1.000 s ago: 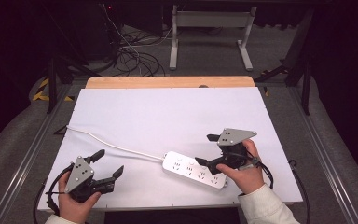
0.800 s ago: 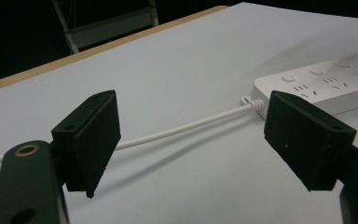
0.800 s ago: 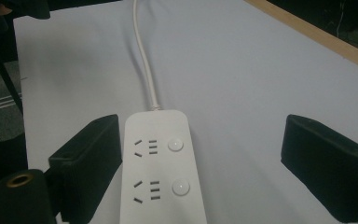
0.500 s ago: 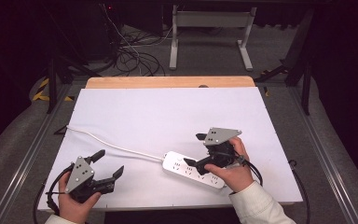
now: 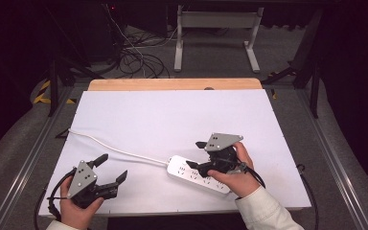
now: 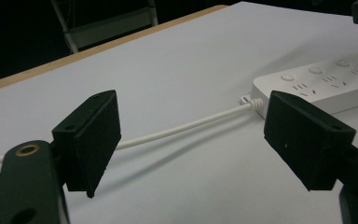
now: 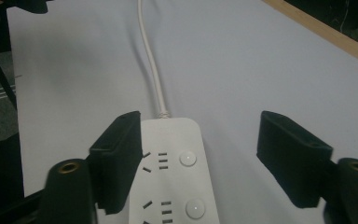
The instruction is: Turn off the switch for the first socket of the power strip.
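A white power strip (image 5: 199, 174) lies flat on the white surface (image 5: 172, 120), in the near right part of it. In the high view its long axis runs on a slant: the cord end points up and toward my left, and the far end runs down toward my right, under my right hand (image 5: 239, 177). Its socket face is up, with round buttons beside the slots. A white cord (image 5: 120, 150) leaves the left end of the strip and trails across the surface to the far left edge, lying loose in a gentle curve.

My right gripper (image 5: 202, 154) hovers over the cord end of the strip. Its fingers (image 7: 116, 158) are spread wide, wider than the strip. In the right gripper view one finger sits over the strip's left edge and the other stands well clear on the bare surface; whether either touches the strip I cannot tell. They hold nothing.

My left gripper (image 5: 111, 168) rests near the front left corner of the surface, well apart from the strip, and points toward it. Its fingers (image 6: 91, 140) are also spread wide and hold nothing. In the left gripper view the cord runs across between them, farther off, down on the surface.
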A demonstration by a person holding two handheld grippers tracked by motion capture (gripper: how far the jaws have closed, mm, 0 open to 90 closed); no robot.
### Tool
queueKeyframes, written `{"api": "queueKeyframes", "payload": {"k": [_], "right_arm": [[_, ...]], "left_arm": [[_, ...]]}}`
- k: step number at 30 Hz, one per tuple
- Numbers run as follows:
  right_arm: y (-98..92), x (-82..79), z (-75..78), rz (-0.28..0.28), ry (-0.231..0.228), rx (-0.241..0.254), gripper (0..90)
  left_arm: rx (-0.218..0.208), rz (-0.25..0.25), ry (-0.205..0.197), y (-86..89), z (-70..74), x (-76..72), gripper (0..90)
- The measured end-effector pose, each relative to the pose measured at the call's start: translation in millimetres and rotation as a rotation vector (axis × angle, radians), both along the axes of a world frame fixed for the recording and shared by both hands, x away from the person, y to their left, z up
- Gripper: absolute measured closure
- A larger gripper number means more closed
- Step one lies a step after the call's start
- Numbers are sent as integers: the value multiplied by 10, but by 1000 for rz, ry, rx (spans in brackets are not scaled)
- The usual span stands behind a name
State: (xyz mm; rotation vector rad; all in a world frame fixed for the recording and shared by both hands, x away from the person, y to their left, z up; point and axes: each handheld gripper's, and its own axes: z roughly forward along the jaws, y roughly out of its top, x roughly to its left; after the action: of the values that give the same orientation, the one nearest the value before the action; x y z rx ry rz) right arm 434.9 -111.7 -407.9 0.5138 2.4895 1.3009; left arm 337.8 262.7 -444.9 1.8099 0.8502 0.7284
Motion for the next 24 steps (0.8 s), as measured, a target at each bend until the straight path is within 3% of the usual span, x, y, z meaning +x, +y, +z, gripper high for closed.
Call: {"api": "queueKeyframes", "payload": {"k": [11, 14, 19, 24], "right_arm": [[79, 13, 100, 50, 12, -70, 900], [88, 38, 102, 48, 30, -66, 900], [118, 67, 90, 42, 136, -28, 900], [197, 126, 6, 41, 216, -36, 900]], "left_arm": [[1, -3, 1, 2, -4, 6, 191], [-2, 0, -1, 7, -3, 7, 191], [0, -1, 1, 9, -4, 11, 191], [2, -1, 0, 10, -4, 12, 191]]}}
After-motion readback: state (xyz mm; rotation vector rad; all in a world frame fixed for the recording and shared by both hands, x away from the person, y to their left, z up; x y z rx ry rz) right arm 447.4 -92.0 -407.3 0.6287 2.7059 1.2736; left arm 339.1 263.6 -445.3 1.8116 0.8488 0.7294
